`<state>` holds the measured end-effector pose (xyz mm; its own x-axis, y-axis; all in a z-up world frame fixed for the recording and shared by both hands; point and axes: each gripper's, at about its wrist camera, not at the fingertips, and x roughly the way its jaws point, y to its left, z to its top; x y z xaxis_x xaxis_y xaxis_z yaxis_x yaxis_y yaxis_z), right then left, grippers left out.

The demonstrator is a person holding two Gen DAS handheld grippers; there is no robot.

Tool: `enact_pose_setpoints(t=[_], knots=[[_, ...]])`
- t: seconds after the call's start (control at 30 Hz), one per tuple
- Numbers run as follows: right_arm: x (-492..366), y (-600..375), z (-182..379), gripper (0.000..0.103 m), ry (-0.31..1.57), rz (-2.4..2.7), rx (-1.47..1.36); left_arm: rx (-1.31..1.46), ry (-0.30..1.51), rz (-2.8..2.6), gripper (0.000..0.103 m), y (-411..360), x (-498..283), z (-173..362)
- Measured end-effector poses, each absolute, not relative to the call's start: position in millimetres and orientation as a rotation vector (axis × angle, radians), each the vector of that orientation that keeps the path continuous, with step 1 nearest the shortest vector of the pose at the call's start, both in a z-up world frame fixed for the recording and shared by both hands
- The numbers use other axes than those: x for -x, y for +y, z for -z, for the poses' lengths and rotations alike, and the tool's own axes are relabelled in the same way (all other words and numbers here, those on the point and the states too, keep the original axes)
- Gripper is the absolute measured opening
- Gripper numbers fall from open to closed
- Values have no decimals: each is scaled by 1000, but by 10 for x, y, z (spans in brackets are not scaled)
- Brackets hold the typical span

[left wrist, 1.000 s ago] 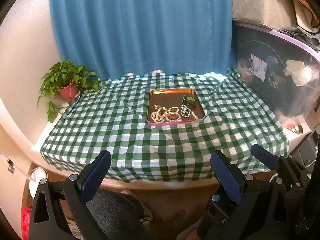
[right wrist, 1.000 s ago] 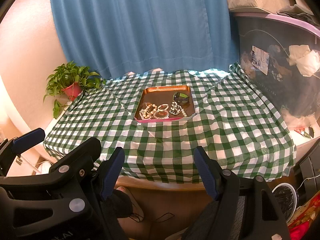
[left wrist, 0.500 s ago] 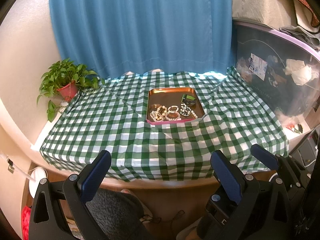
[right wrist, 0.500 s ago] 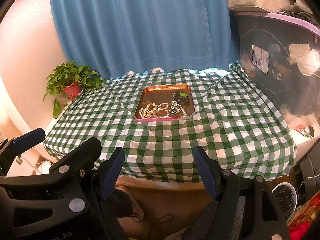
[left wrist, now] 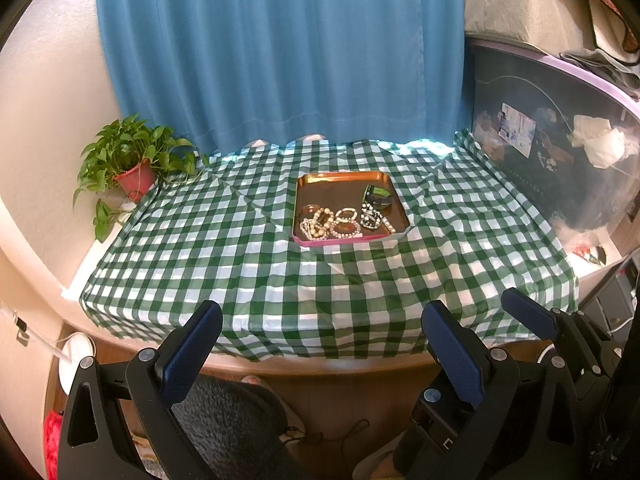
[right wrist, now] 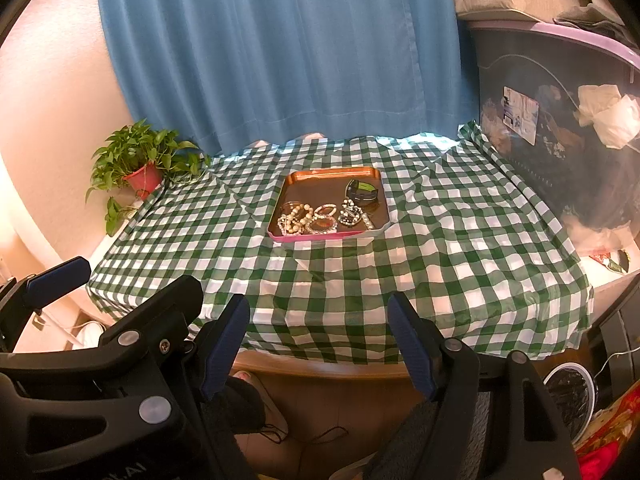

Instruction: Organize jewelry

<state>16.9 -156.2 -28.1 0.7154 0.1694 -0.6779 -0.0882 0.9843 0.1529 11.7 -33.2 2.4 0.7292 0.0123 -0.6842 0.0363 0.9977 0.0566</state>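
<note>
Showing left gripper (left wrist: 320,340) spread, empty | tray (left wrist: 344,178) mid-table, well ahead, holding beaded bracelets (left wrist: 320,224): light, limp, slippery; likely best pinched across one strand | right gripper (right wrist: 320,336) spread, empty

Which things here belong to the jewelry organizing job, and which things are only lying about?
For the job:
- tray
- beaded bracelets
- dark bangle
- left gripper, jaws open
- right gripper, jaws open

Just lying about:
- potted plant
- blue curtain
- checkered tablecloth
- storage bin
</note>
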Motion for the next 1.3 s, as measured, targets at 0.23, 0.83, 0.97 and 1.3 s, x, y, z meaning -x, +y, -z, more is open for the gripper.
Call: enact_pose_setpoints(t=[0.23, 0.83, 0.97, 1.3], knots=[[-165, -1562, 295, 69, 764, -143, -113, -71, 759, 17, 100, -335, -65, 23], [-171, -1548, 286, 69, 764, -142, -117, -75, 761, 18, 100, -338, -83, 16], [-150, -1549, 303, 69, 763, -142, -117, -75, 763, 17, 100, -337, -65, 29], [-143, -1547, 296, 69, 762, -142, -117, -77, 762, 16, 100, -318, -55, 32]])
